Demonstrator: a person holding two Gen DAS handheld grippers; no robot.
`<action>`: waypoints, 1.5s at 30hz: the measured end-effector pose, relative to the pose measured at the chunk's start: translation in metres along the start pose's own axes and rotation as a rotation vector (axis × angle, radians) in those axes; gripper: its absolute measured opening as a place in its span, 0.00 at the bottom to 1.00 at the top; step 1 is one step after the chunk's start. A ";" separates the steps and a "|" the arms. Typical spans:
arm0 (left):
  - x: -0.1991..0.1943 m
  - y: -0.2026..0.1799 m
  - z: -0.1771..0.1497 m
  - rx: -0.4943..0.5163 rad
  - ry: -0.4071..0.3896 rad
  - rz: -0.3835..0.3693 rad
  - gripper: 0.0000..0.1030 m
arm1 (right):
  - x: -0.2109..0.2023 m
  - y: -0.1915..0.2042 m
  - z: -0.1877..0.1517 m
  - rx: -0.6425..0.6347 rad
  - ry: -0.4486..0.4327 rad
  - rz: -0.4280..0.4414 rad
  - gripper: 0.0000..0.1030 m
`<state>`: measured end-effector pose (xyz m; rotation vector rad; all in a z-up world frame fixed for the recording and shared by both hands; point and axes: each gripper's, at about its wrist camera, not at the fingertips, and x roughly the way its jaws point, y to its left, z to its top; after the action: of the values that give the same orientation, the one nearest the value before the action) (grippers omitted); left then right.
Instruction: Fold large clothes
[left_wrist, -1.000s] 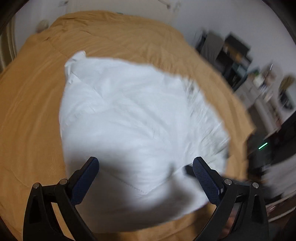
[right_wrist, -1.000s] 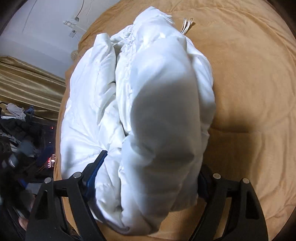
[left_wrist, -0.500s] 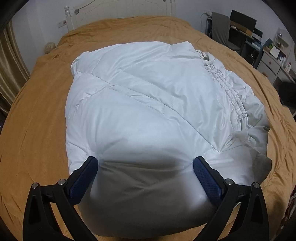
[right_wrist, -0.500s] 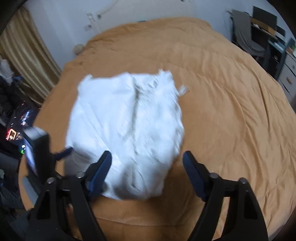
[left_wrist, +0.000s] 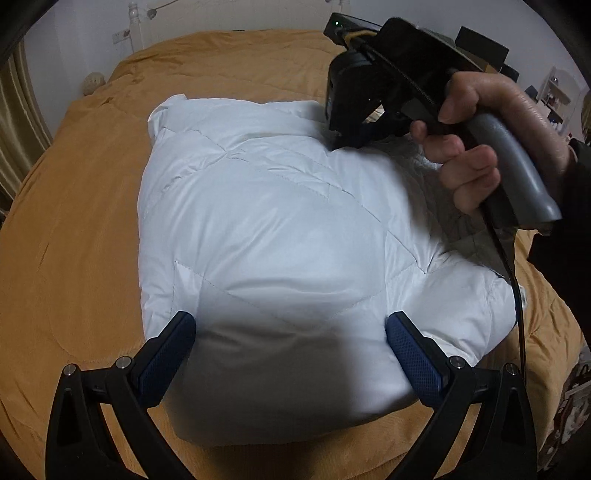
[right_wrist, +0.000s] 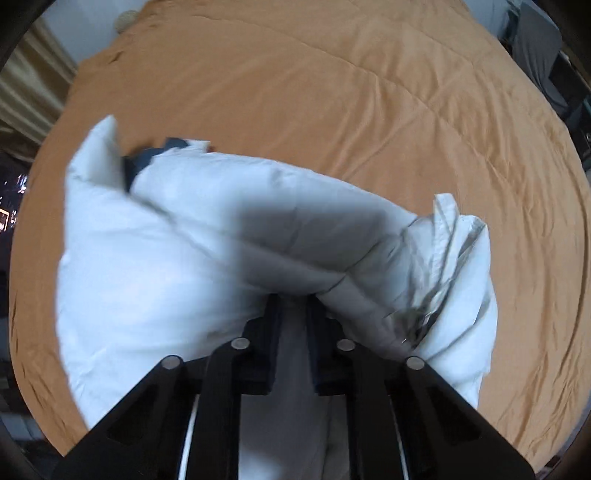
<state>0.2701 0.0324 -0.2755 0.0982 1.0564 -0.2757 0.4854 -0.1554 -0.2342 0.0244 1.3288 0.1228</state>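
The white down jacket (left_wrist: 280, 236) lay on the bed (left_wrist: 74, 229), long axis six to twelve o'clock; right tongs (right_wrist: 293, 306) had clamped its two-o'clock edge, left tongs (left_wrist: 291, 332) gaping at six.

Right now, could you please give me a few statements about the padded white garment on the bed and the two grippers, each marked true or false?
1. The puffy white quilted jacket lies on an orange-brown bedspread. True.
2. The left gripper is clamped shut on the jacket. False: its jaws stand wide apart, one blue pad on each side of the near end.
3. The right gripper has white fabric pinched between its fingers. True.
4. The right gripper is held by a robot arm. False: a person's hand grips its grey handle.
5. The jacket hangs on a chair. False: it rests on the bed.
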 end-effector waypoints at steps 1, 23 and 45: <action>-0.001 0.001 -0.001 -0.006 0.006 -0.006 1.00 | 0.004 -0.005 0.002 0.006 0.005 -0.033 0.00; -0.035 0.053 -0.019 -0.230 -0.009 0.121 1.00 | -0.033 -0.045 -0.242 -0.047 0.079 -0.191 0.03; -0.039 0.022 -0.041 -0.082 0.079 0.099 1.00 | -0.081 0.005 -0.240 -0.075 -0.010 0.036 0.05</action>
<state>0.2231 0.0691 -0.2629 0.0877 1.1366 -0.1391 0.2337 -0.1713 -0.2131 -0.0146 1.3131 0.2029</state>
